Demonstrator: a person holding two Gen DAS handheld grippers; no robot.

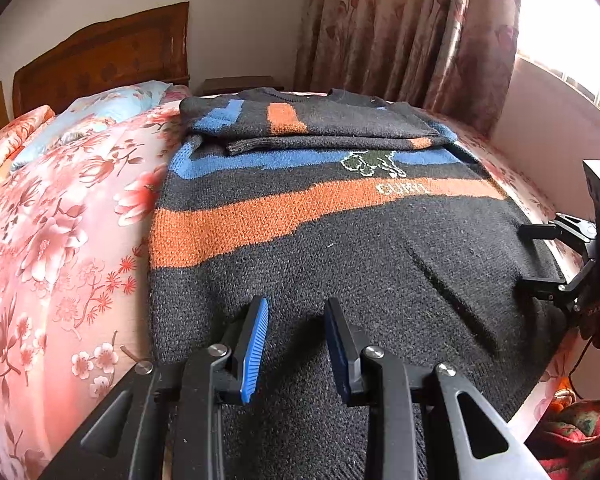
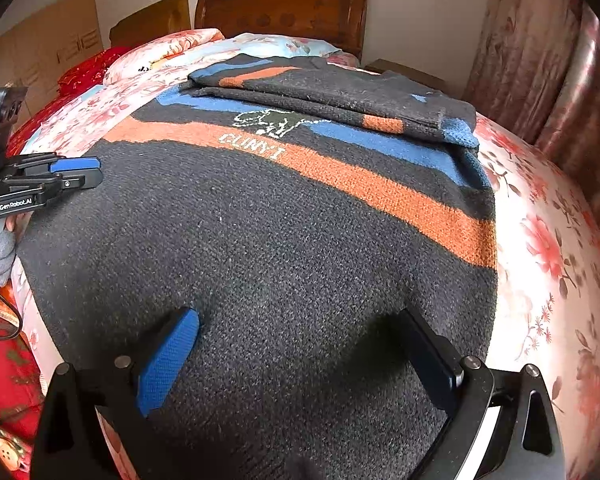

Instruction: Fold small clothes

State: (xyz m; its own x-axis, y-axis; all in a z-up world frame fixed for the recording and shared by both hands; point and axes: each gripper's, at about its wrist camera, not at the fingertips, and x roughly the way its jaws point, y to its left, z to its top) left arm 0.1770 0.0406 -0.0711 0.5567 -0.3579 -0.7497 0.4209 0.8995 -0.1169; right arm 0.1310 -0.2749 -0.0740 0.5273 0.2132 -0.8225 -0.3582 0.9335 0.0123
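A dark grey knit sweater [image 1: 340, 264] with orange and blue stripes lies flat on the bed, its sleeves folded across the far chest part [image 1: 312, 120]. It also shows in the right wrist view [image 2: 260, 232]. My left gripper [image 1: 296, 320] hovers low over the sweater's near hem, jaws a small gap apart, nothing between them. It shows at the left edge of the right wrist view [image 2: 80, 172]. My right gripper [image 2: 300, 340] is wide open over the hem on the other side, empty. It shows at the right edge of the left wrist view [image 1: 536, 256].
The bed has a pink floral cover [image 1: 60, 240] with pillows [image 1: 100, 108] by a wooden headboard [image 2: 284, 8]. Floral curtains [image 1: 404, 28] hang beside the bed. Red floral fabric [image 2: 4, 380] lies below the near edge.
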